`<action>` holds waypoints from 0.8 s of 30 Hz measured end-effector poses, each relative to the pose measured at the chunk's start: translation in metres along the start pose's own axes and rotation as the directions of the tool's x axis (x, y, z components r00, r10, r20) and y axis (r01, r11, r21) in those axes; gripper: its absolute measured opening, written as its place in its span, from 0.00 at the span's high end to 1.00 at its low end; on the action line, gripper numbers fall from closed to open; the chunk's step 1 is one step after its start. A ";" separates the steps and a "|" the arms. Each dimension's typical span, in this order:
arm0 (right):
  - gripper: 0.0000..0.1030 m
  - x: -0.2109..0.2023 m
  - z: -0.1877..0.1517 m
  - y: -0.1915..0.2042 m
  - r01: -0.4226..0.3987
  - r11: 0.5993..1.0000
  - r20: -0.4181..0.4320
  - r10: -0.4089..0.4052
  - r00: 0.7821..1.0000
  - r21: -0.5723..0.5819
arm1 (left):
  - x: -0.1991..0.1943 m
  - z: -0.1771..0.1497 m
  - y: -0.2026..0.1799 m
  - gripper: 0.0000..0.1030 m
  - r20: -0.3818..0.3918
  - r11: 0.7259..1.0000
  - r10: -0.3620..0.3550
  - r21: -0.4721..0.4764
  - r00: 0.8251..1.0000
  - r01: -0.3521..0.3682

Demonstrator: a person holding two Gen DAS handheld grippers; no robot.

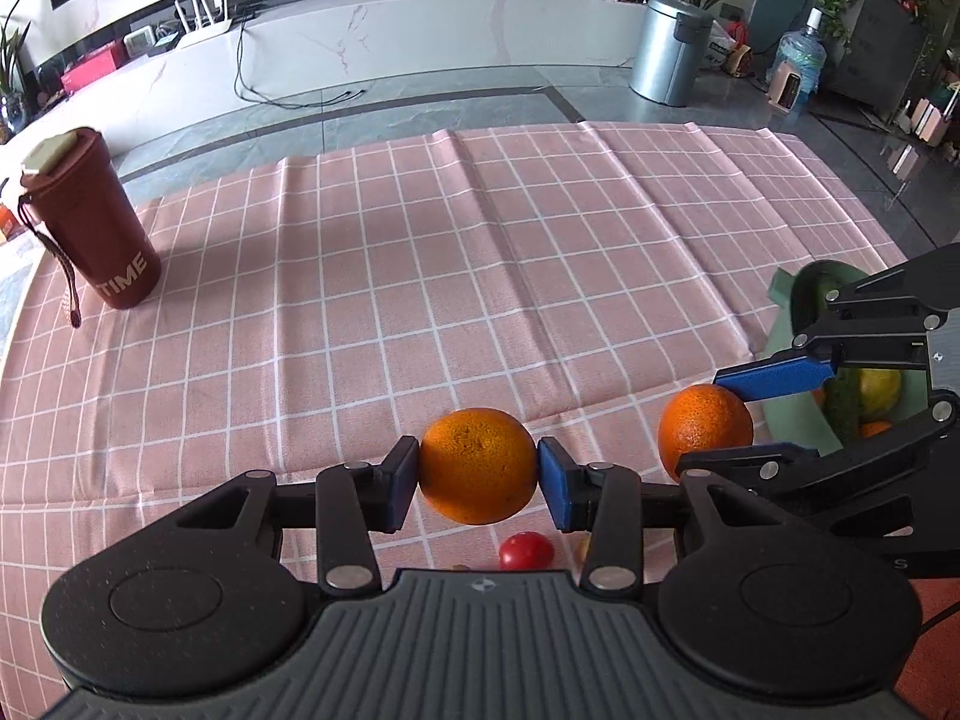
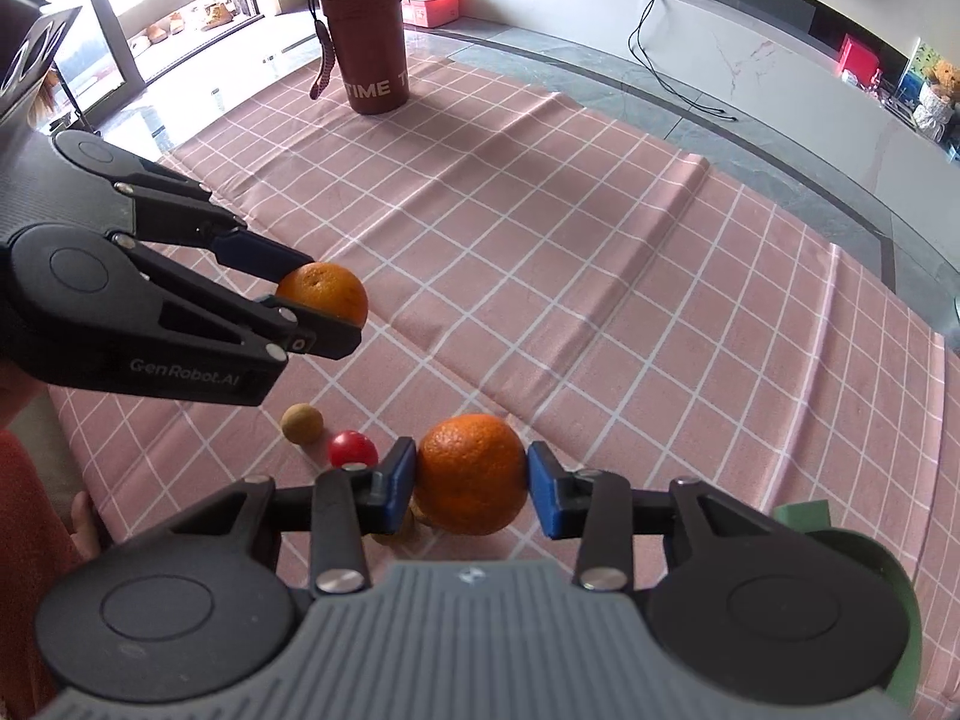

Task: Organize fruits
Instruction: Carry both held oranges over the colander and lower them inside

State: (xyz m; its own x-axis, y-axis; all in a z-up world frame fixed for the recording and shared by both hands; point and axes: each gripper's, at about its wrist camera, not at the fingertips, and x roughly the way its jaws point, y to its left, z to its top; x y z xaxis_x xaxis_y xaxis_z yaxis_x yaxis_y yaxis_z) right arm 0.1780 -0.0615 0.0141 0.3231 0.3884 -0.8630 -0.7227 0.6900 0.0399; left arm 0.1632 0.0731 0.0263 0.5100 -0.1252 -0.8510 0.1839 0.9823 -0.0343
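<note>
My left gripper (image 1: 478, 476) is shut on an orange (image 1: 478, 465) and holds it above the pink checked cloth. My right gripper (image 2: 471, 483) is shut on a second orange (image 2: 471, 473). In the left wrist view the right gripper (image 1: 723, 420) holds its orange (image 1: 703, 429) beside a green bowl (image 1: 792, 414) with a green-yellow fruit (image 1: 879, 390) in it. In the right wrist view the left gripper (image 2: 300, 300) holds its orange (image 2: 324, 297) at the left. A small red tomato (image 2: 352, 447) and a tan round fruit (image 2: 302, 423) lie on the cloth.
A dark red tumbler (image 1: 90, 216) with a strap stands at the far left of the cloth; it also shows in the right wrist view (image 2: 367, 39). The tomato (image 1: 526, 551) lies under my left gripper. The green bowl's rim (image 2: 864, 546) is at the right. A metal bin (image 1: 672, 51) stands on the floor beyond.
</note>
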 end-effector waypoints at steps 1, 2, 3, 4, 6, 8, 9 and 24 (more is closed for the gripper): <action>0.64 -0.007 -0.003 0.000 0.007 1.000 0.001 -0.007 1.000 -0.006 | -0.006 0.001 -0.007 0.53 0.008 1.000 -0.003 0.016 1.000 0.003; 0.64 -0.016 -0.007 -0.001 0.015 1.000 0.001 -0.015 1.000 -0.013 | -0.011 0.001 -0.014 0.53 0.015 1.000 -0.005 0.031 1.000 0.005; 0.64 -0.024 -0.011 -0.002 0.020 1.000 0.001 -0.020 1.000 -0.019 | -0.016 0.002 -0.023 0.53 0.025 0.999 -0.007 0.050 1.000 0.006; 0.64 -0.031 -0.015 -0.003 0.027 0.999 0.000 -0.027 1.000 -0.023 | -0.021 0.003 -0.031 0.53 0.033 0.998 -0.010 0.068 0.999 0.008; 0.64 -0.047 -0.025 -0.007 0.047 0.998 -0.006 -0.047 0.999 -0.030 | -0.030 0.004 -0.048 0.53 0.049 0.995 -0.019 0.104 0.999 0.014; 0.64 -0.060 -0.035 -0.012 0.069 0.997 -0.011 -0.070 0.998 -0.031 | -0.037 0.005 -0.066 0.53 0.064 0.991 -0.035 0.134 0.997 0.026; 0.64 -0.067 -0.042 -0.016 0.082 0.996 -0.014 -0.082 0.997 -0.029 | -0.039 0.006 -0.075 0.53 0.070 0.988 -0.045 0.150 0.997 0.034; 0.64 -0.121 -0.121 -0.081 0.157 0.984 -0.069 -0.152 0.986 0.081 | -0.018 0.014 -0.184 0.53 0.037 0.935 -0.197 0.308 0.980 0.176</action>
State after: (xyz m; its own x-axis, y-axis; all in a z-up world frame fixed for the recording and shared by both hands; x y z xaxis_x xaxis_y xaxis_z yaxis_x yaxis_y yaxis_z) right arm 0.1237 -0.2384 0.0544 0.3860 0.2356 -0.8919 -0.6109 0.7897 -0.0558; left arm 0.1322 -0.1070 0.0555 0.4949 -0.3215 -0.8073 0.5204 0.8537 -0.0210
